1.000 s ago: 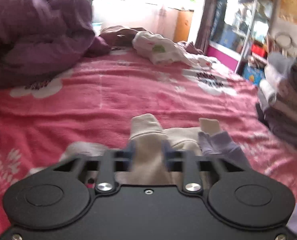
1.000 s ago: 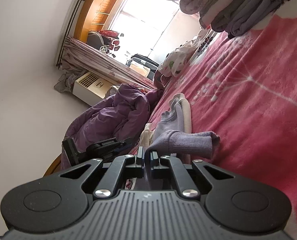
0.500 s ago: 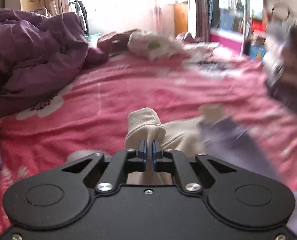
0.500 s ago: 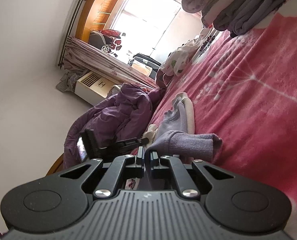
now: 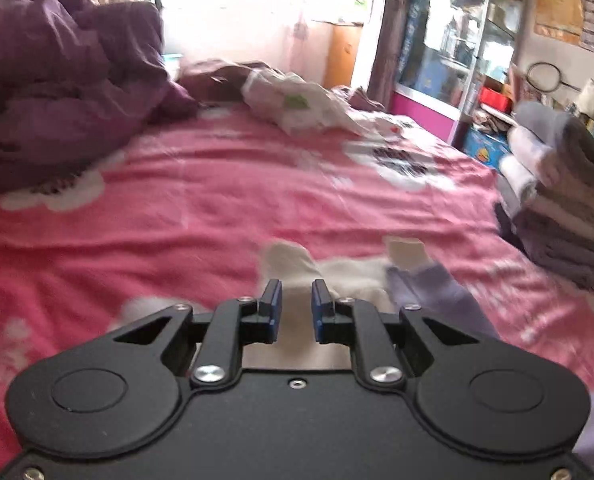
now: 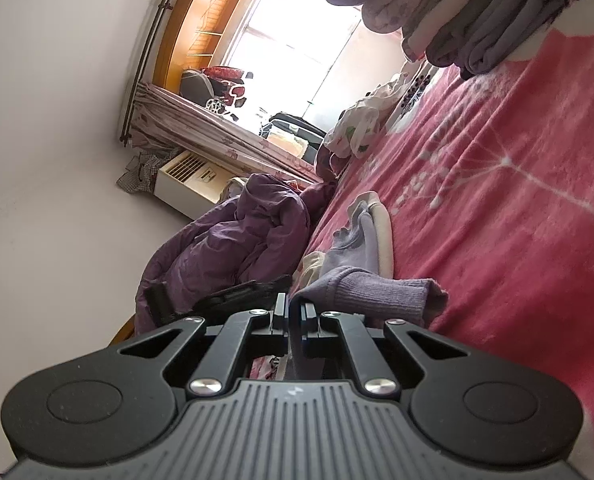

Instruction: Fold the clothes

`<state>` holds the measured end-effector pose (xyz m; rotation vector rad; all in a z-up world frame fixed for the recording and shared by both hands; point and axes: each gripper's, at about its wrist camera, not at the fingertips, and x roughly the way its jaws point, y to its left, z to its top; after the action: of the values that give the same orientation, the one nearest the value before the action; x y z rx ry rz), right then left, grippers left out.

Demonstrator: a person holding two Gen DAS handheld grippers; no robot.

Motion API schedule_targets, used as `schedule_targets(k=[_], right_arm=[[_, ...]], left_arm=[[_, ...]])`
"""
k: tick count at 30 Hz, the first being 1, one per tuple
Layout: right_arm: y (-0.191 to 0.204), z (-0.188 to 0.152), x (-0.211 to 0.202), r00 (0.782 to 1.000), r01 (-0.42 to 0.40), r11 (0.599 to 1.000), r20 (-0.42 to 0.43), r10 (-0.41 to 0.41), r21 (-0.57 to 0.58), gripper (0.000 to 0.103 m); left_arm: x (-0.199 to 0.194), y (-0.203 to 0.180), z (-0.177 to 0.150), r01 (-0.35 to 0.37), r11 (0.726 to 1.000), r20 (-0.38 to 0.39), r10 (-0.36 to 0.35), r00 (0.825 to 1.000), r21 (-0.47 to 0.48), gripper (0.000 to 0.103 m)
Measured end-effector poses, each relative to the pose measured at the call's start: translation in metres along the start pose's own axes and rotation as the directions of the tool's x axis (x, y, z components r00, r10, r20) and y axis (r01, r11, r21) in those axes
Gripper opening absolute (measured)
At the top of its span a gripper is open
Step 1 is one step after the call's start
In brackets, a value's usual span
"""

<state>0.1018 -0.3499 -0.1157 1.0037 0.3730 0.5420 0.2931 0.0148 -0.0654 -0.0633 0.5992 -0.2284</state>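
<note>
A pink flowered bed (image 5: 225,208) fills the bedroom. Taking the cream garment (image 5: 293,268) at the near edge as landmark: far to its left lies a purple duvet (image 5: 57,92). The left tool (image 5: 295,300) straddles the cream garment, jaws opening, pads not pressing the cloth between them. Just to the right lies a lilac sock (image 6: 381,292), its cuff end clenched in the right tool (image 6: 293,314). Farther right stands a stack of folded clothes (image 5: 565,200).
</note>
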Motion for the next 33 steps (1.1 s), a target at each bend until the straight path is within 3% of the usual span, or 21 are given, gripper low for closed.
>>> schedule_targets(k=[4,5,6,8,12,16,18,21,25,27,29,33], right_arm=[[-0.001,-0.003,0.002,1.0,0.007,1.0,-0.011,-0.007,-0.002,0.008],[-0.001,-0.003,0.002,1.0,0.009,1.0,-0.012,-0.009,-0.003,0.008],[-0.001,-0.004,0.002,1.0,0.013,1.0,-0.013,-0.013,-0.005,0.008],[-0.002,-0.005,0.003,1.0,0.021,1.0,-0.015,-0.021,-0.007,0.008],[-0.005,-0.005,0.002,0.999,0.039,0.999,-0.011,-0.039,-0.009,0.008],[-0.005,-0.004,0.0,0.999,0.034,0.999,0.003,-0.034,-0.006,0.008],[-0.003,-0.005,-0.002,1.0,0.031,0.999,0.005,-0.031,-0.02,0.008],[0.005,-0.007,-0.015,0.999,0.017,0.999,0.035,-0.016,-0.035,0.005],[0.012,-0.007,-0.037,0.996,0.042,0.999,0.085,-0.039,-0.022,0.003],[0.011,-0.007,-0.042,0.993,0.074,0.997,0.091,-0.071,-0.024,0.003],[0.007,-0.008,-0.043,0.991,0.105,0.994,0.089,-0.104,-0.007,0.003],[0.003,-0.016,-0.041,0.991,0.123,0.992,0.05,-0.125,0.037,0.012]], left_arm=[[0.04,-0.003,0.004,-0.046,0.999,-0.038,0.047,0.998,0.029,0.012],[0.055,-0.005,0.002,-0.041,0.998,-0.078,0.044,0.996,0.039,0.012],[0.072,-0.008,-0.002,-0.027,0.998,-0.134,0.035,0.99,0.06,0.012],[0.079,-0.015,-0.003,-0.035,0.988,-0.148,0.058,0.987,0.152,0.014],[0.038,-0.01,0.006,-0.076,0.988,-0.065,0.085,0.994,0.133,0.015],[-0.011,-0.016,-0.013,-0.062,0.99,0.015,0.06,0.998,0.125,0.015],[-0.008,-0.022,-0.026,-0.034,0.993,-0.012,0.035,0.999,0.114,0.015],[0.031,-0.029,-0.048,-0.019,0.988,-0.145,0.042,0.989,0.156,0.015],[0.024,-0.028,-0.04,-0.007,0.991,-0.137,0.025,0.99,0.13,0.015],[0.001,-0.026,-0.037,-0.002,0.995,-0.093,0.011,0.996,0.103,0.022],[-0.026,-0.024,-0.044,0.0,0.997,-0.056,0.004,0.998,0.079,0.044],[-0.078,-0.022,-0.076,0.018,0.998,-0.029,-0.017,0.999,0.056,0.046]])
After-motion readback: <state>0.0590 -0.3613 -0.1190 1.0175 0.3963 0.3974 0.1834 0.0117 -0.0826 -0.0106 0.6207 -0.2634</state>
